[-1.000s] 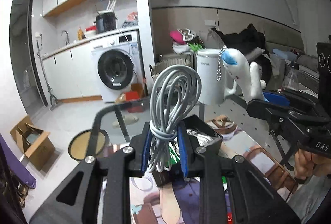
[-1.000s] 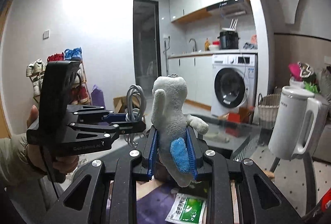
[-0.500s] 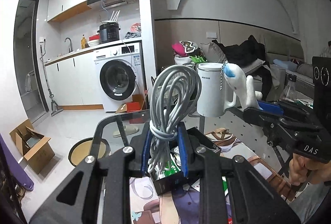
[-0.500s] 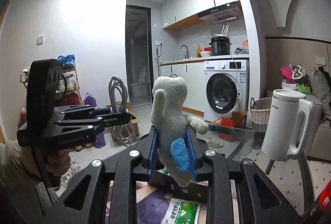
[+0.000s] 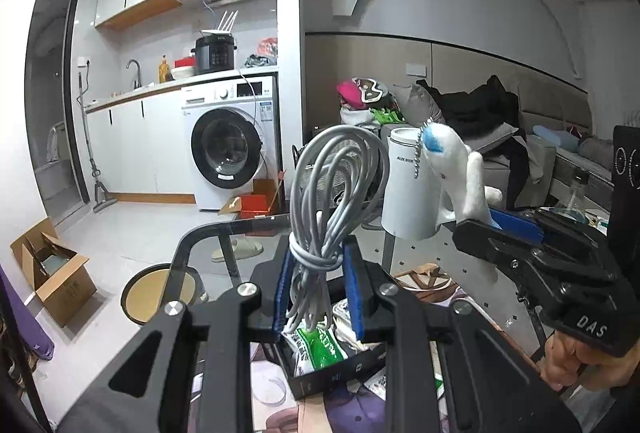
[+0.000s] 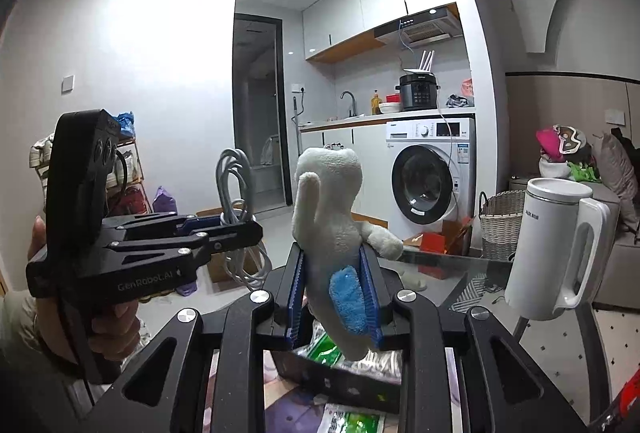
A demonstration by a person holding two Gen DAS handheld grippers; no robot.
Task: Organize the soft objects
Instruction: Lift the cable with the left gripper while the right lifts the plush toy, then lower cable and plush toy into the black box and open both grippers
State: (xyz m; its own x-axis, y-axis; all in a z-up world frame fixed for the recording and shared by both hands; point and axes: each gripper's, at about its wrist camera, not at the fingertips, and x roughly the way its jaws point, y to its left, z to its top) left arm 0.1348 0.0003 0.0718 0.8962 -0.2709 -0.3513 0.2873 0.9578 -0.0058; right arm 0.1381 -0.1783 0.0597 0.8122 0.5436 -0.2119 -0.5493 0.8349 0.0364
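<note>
My left gripper [image 5: 318, 293] is shut on a coiled grey cable [image 5: 334, 193], held upright above a black box [image 5: 336, 373] that holds green-and-white packets. My right gripper [image 6: 334, 297] is shut on a white plush toy with blue patches [image 6: 332, 217], also held upright over the box [image 6: 340, 377]. In the left wrist view the plush [image 5: 452, 169] and right gripper [image 5: 492, 233] show at the right. In the right wrist view the left gripper [image 6: 240, 229] and cable [image 6: 234, 185] show at the left.
A white kettle [image 6: 556, 245] stands on the glass table [image 6: 460, 273] at the right. A green packet [image 6: 352, 421] lies in front of the box. Beyond are a washing machine [image 5: 232, 149], a cardboard box [image 5: 52, 277] on the floor and a sofa [image 5: 560, 153].
Both grippers have risen with their loads and tilted up, so the box and table sit lower in view. The left gripper has drawn closer to the right one. Grips unchanged.
</note>
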